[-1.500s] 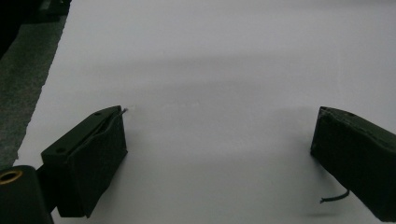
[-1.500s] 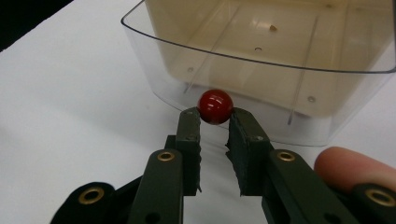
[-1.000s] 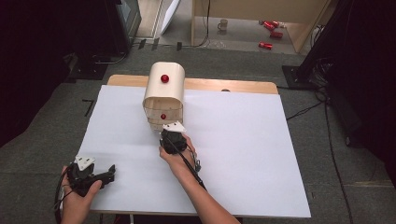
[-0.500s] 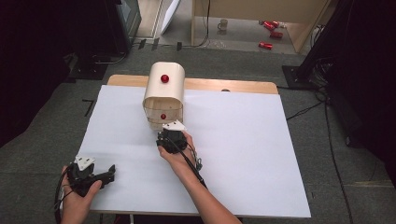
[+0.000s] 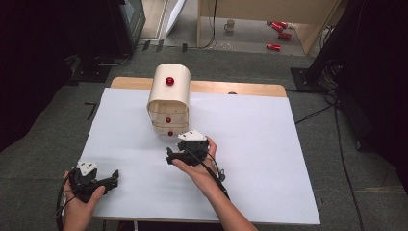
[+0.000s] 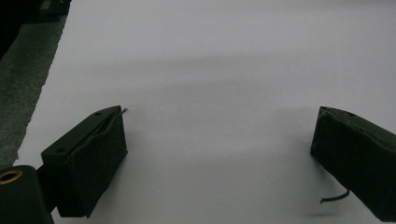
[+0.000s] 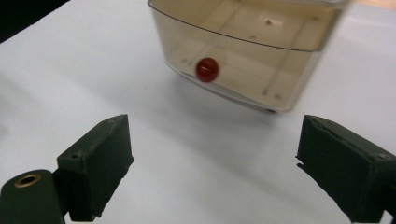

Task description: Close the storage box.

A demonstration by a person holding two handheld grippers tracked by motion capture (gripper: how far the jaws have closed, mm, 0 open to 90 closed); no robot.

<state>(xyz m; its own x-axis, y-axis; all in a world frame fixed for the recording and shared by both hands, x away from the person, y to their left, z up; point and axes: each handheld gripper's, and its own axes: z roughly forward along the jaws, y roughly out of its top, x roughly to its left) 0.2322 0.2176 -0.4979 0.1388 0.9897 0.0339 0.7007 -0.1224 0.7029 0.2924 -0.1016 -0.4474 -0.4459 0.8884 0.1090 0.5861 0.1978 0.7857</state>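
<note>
A cream drawer cabinet [image 5: 168, 96] with red knobs stands at the back middle of the white-covered table [image 5: 269, 144]. Its lowest drawer [image 7: 247, 51], clear plastic with a red knob [image 7: 207, 69], is pulled out a little and looks empty. My right gripper [image 5: 175, 155] [image 7: 212, 158] hovers just in front of that drawer, open, with nothing between its jaws and a gap to the knob. Near the table's front left corner my left gripper [image 5: 111, 178] [image 6: 219, 140] is held low over bare white sheet, open and empty.
A strip of wooden tabletop [image 5: 231, 87] shows behind the white sheet. On the floor beyond lie a mug [image 5: 230, 25] and red cans [image 5: 279, 36]. Cables [image 5: 332, 106] run along the floor to the right, and dark equipment stands at both sides.
My right gripper has drawn back from the cabinet toward the person, uncovering the lowest red knob. The left gripper has stayed put.
</note>
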